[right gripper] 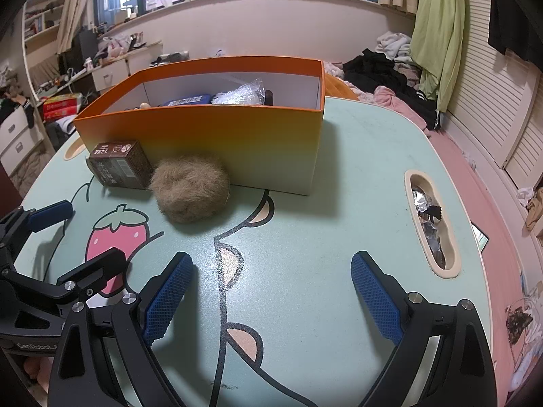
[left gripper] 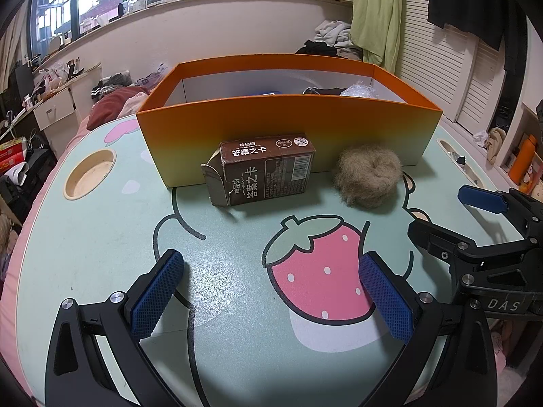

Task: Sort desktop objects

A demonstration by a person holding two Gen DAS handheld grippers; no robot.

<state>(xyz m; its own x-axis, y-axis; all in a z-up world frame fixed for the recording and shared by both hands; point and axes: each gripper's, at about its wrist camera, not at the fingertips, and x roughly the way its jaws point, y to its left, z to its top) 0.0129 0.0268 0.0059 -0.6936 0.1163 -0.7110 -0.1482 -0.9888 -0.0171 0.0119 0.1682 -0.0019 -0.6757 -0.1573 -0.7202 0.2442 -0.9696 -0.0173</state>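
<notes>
A brown card box (left gripper: 263, 171) lies on the table against the front wall of an orange storage box (left gripper: 288, 135). A tan fuzzy hair scrunchie (left gripper: 368, 176) lies just right of it. Both show in the right wrist view too: card box (right gripper: 118, 164), scrunchie (right gripper: 190, 188), orange box (right gripper: 217, 139). My left gripper (left gripper: 271, 271) is open and empty, hovering over the strawberry print short of the card box. My right gripper (right gripper: 271, 271) is open and empty, to the right of the scrunchie. The orange box holds a blue item (right gripper: 186, 100) and a clear plastic bag (right gripper: 242, 95).
The mint-green table (left gripper: 101, 237) has a round cup recess (left gripper: 90, 173) at the left and an oblong slot (right gripper: 431, 224) with foil wrappers at the right. A bed with clothes lies behind. The right gripper shows at the left wrist view's right edge (left gripper: 475, 224).
</notes>
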